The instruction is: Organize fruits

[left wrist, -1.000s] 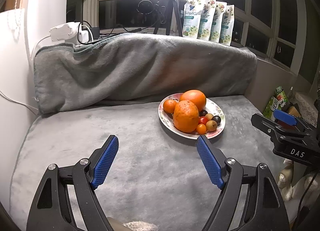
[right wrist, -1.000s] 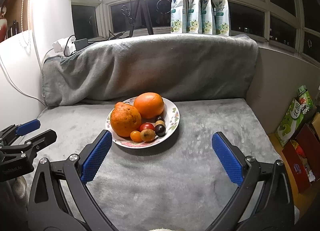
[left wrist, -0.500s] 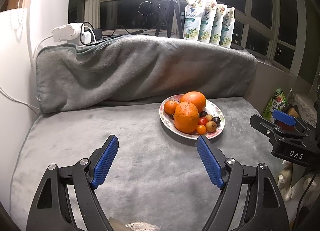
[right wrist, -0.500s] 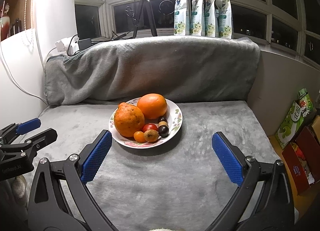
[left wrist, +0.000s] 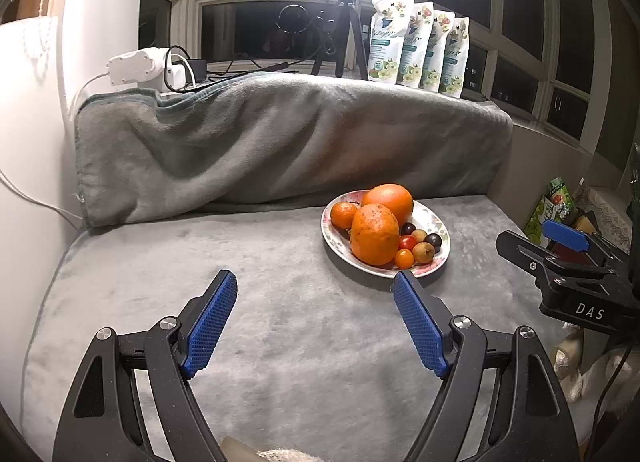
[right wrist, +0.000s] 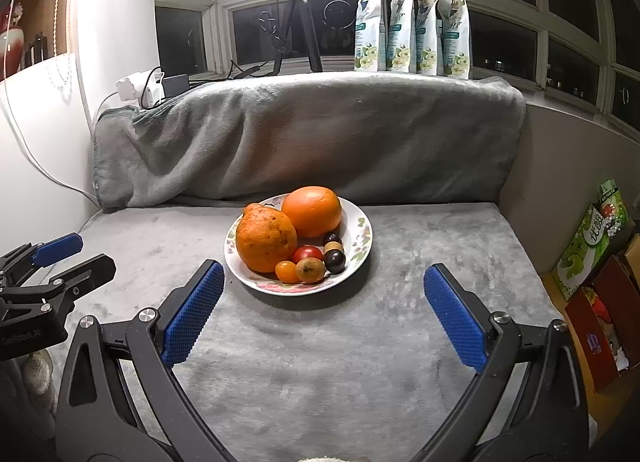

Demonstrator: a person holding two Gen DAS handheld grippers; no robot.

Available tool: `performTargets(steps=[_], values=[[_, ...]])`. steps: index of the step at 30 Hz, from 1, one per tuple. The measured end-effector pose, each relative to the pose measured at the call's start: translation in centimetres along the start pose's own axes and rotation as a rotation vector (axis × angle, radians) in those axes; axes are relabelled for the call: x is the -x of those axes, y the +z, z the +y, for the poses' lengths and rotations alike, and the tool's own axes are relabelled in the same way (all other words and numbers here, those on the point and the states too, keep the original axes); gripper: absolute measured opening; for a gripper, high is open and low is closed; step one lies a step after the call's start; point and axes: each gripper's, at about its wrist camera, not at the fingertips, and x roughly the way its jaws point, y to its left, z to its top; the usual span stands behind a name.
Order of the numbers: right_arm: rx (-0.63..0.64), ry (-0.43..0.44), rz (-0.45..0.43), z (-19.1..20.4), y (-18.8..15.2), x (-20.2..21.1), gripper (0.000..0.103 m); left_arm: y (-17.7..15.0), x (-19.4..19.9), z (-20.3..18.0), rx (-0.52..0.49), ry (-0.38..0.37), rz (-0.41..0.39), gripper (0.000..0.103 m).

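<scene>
Floral plate [right wrist: 362,240] of fruit lies beyond both open jaws.

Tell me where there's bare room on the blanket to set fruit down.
Free: the grey blanket left of the plate, up to the draped backrest; also right of the plate toward the wall, and in front of it, by the open grippers. Crowded: the plate itself.

blanket [right wrist: 360,342]: grey plush cloth, matt, soft nap
plate [right wrist: 360,229]: glossy glazed ceramic, floral print
rough orange [right wrist: 266,240]: dull, pitted, speckled peel
smooth orange [right wrist: 312,209]: finer, slightly shiny peel
pouches [right wrist: 412,25]: glossy printed plastic
gripper pads [right wrist: 192,314]: blue, knobbly, rubber-like
</scene>
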Motion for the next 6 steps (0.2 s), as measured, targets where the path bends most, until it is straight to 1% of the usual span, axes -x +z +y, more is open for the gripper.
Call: performTargets(steps=[6], values=[[0.002,0.001,0.008,0.11,-0.1,-0.18,0.102,-0.13,0.22,0.11,-0.008,0.005,-0.015,0.081]])
